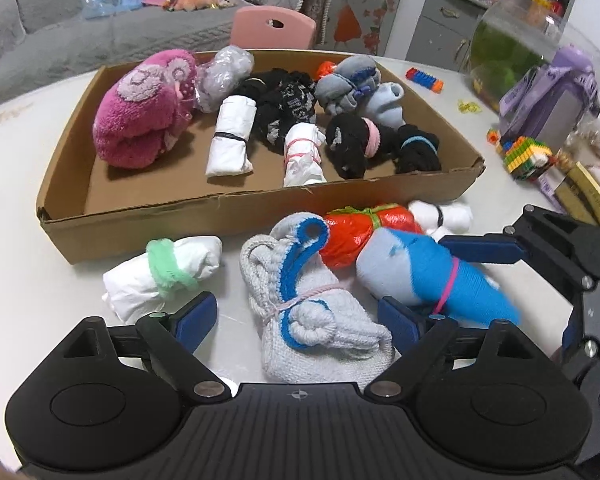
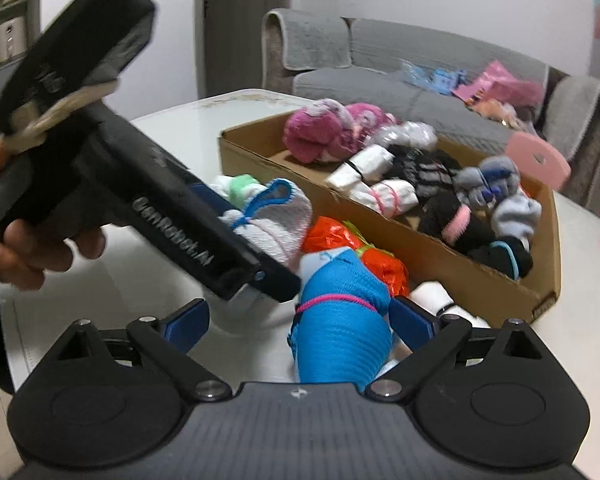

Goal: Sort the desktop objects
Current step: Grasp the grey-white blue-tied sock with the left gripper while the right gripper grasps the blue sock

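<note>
A cardboard tray (image 1: 236, 212) (image 2: 500, 292) on the white table holds several sock rolls, among them a pink fuzzy one (image 1: 140, 120). In front of it lie a white roll with a green band (image 1: 162, 276), a grey-and-blue knit sock bundle (image 1: 312, 312), an orange bundle (image 1: 356, 236) and a white roll (image 1: 440, 214). My left gripper (image 1: 300, 316) is open, its fingers either side of the grey-and-blue bundle. My right gripper (image 2: 300, 320) is open around a bright blue sock roll with a pink band (image 2: 340, 328) (image 1: 428, 272), which lies between its fingers.
At the right stand a glass fishbowl (image 1: 512, 40), a purple case (image 1: 556, 96), a toy-brick block (image 1: 524, 156) and a blue-orange toy (image 1: 424, 79). A pink chair (image 1: 272, 26) and a grey sofa (image 1: 80, 40) are behind the table. The left gripper's body (image 2: 140, 200) crosses the right wrist view.
</note>
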Available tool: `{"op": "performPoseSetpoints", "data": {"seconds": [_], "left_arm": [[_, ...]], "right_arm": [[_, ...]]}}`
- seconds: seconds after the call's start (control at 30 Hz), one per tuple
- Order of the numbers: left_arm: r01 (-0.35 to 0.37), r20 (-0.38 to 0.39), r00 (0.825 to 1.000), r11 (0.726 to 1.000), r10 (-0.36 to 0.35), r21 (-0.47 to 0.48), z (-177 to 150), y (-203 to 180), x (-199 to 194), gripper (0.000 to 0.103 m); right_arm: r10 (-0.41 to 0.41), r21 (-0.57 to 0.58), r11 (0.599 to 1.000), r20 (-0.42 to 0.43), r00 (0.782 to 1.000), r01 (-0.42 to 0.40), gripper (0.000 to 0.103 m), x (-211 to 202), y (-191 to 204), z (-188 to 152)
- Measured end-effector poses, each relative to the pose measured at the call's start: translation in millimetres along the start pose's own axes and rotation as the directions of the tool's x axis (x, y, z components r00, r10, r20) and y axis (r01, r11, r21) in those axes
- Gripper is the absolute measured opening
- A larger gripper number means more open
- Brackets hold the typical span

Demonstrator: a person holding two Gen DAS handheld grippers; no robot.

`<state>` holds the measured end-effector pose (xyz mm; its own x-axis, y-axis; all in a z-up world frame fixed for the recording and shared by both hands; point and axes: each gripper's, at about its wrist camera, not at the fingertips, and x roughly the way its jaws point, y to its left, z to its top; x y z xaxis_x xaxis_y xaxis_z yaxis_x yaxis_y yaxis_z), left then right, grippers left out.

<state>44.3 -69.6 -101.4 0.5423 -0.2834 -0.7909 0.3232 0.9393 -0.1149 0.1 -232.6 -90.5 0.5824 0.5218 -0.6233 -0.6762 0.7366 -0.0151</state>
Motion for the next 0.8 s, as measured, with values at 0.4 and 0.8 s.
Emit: {"op": "performPoseSetpoints", "data": {"seconds": [0.4,0.8], "left_arm": [[-0.089,0.034,0.996,0.994,0.087,0.058,-12,-12,-5,0.072],[-0.038,0.047,0.998,0.999,0.036,0.027,-18,-8,-16,0.056]], "right_arm": [[-0.001,0.065,0.998,0.013,1.000,0.000,0.044,3,-9,-11],[0.017,0.095,0.995,0.051,0.999,-0.021,0.040,-1,-7,-10]]}}
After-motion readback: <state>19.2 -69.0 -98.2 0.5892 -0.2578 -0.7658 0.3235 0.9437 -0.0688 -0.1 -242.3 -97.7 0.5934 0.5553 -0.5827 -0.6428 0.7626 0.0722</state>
